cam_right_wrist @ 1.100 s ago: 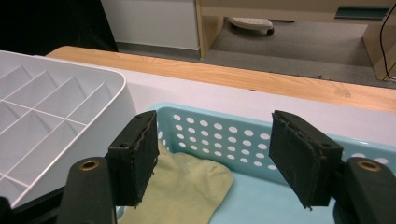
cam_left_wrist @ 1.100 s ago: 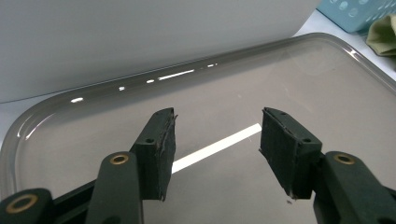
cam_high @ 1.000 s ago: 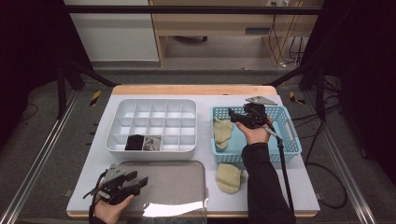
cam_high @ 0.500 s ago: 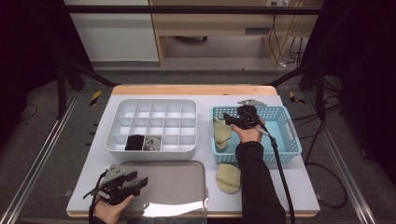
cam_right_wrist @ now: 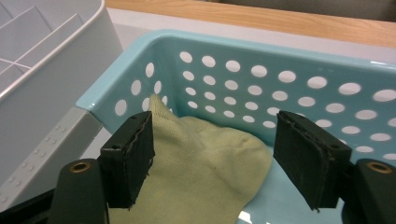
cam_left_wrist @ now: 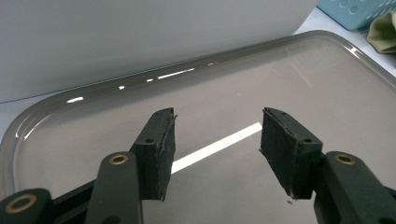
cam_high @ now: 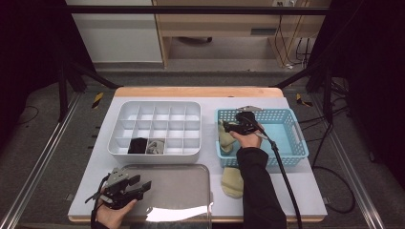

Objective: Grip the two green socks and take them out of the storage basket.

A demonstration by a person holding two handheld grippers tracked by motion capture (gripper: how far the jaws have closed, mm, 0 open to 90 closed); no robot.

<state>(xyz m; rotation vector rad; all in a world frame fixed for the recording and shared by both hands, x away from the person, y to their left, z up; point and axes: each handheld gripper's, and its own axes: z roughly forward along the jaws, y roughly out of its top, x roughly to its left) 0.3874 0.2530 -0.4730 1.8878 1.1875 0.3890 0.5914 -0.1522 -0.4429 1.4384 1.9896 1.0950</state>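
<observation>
Fingers of right gripper point(cam_right_wrist: 212, 161) apart, just been opening wider, hanging over a pale yellow-green sock point(cam_right_wrist: 205, 172) inside the blue basket point(cam_right_wrist: 261, 51); sock fabric sits between and below the pads, not pinched as far as the right gripper view shows. Sock lies in the basket's left end, bunched against the perforated wall, by the corner nearest the white organizer point(cam_right_wrist: 42, 70). High view: right gripper point(cam_high: 225, 127) over the left part of the blue basket point(cam_high: 291, 138), hand and dark sleeve reaching in from below, black cable trailing back toward the desk edge. Second sock point(cam_high: 233, 181) of the same colour flat on the desk point(cam_high: 296, 191) just in front of the basket, beside the sleeve.

Left gripper point(cam_left_wrist: 217, 149) fingers apart, nothing between them, held just over the clear lid point(cam_left_wrist: 280, 84), a bright reflected stripe on it. High view: left gripper point(cam_high: 141, 188) at the lid's left edge, near desk front.

White organizer point(cam_high: 154, 128) with a grid of compartments sits behind the lid; two front-row cells are filled, one with a black item point(cam_high: 137, 145), one with a grey patterned item point(cam_high: 154, 146). No readable writing, brand or label anywhere; small raised dots on the organizer rim, not legible.
</observation>
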